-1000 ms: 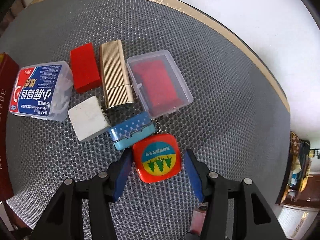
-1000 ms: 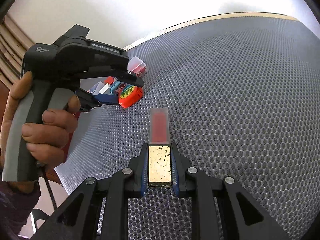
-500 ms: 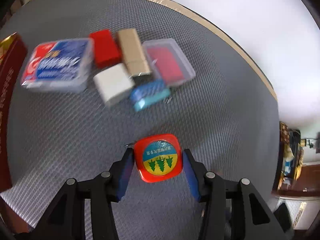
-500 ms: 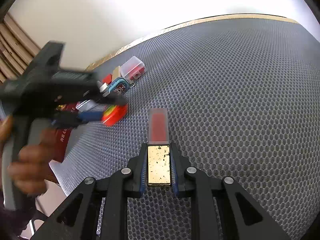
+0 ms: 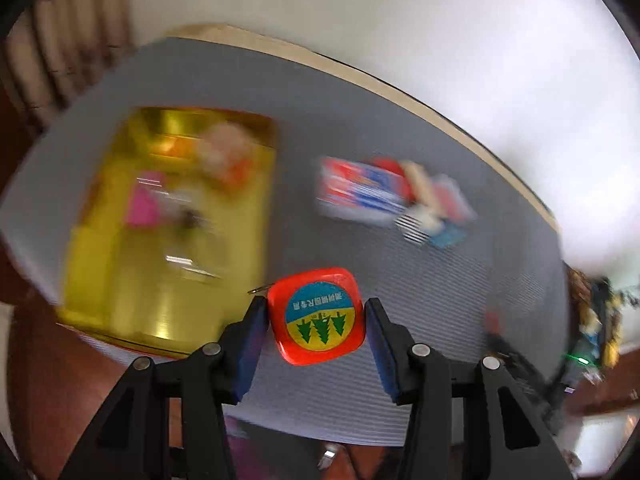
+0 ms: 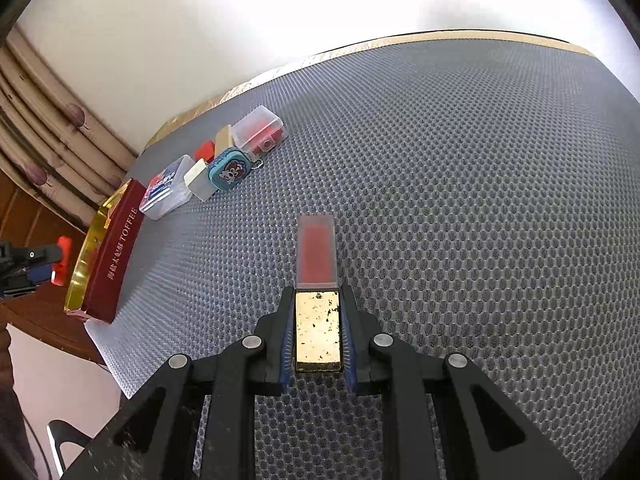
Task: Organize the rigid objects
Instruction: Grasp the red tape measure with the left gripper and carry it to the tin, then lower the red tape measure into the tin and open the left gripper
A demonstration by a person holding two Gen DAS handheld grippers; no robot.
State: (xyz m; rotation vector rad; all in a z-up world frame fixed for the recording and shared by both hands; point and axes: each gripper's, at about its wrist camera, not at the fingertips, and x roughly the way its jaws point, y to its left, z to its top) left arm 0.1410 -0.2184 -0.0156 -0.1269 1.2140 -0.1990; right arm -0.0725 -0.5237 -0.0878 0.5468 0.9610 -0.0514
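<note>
My left gripper (image 5: 316,306) is shut on a red square tape measure (image 5: 318,320) with a blue and yellow tree label, held above the grey mat. Ahead and to its left lies an open gold tin (image 5: 120,280), blurred, with small items inside. My right gripper (image 6: 317,330) is shut on a gold-based stick with a clear cap over a red core (image 6: 317,252), low over the mat. In the right wrist view the tape measure (image 6: 63,245) shows at the far left, beside the tin (image 6: 116,248).
A cluster sits at the back of the grey honeycomb mat (image 6: 460,220): a clear box with red contents (image 6: 260,130), a blue cartoon keychain case (image 6: 229,172), a white block (image 6: 198,178), a floss box (image 6: 166,194), a red block (image 6: 205,149). Curtains hang left.
The left gripper closed on the tape measure, lifted it away from the cluster and swung left toward the gold tin. The right gripper kept its hold and barely moved.
</note>
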